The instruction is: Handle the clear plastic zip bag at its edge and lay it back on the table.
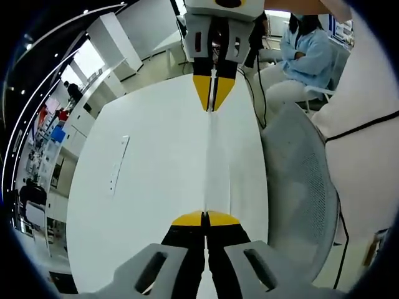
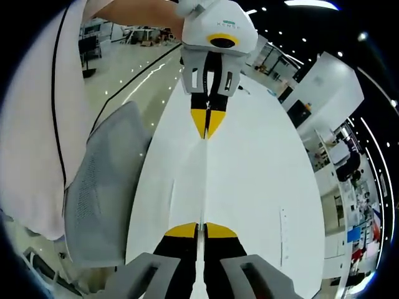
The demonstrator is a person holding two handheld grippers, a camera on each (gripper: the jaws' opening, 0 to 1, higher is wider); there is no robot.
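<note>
Stretching edge-on between both clenched tongs, left tongs [image 1: 205, 219] and right tongs [image 2: 201, 229], the zip bag [image 1: 215, 162] hangs lengthwise above the counter [image 1: 149, 187].

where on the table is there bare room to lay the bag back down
The clear zip bag hangs stretched edge-on between the left gripper and the right gripper, both shut on it. Bare white table lies wide on the side toward the inlaid strip. The other side is tighter: the table edge borders a grey mesh chair.
</note>
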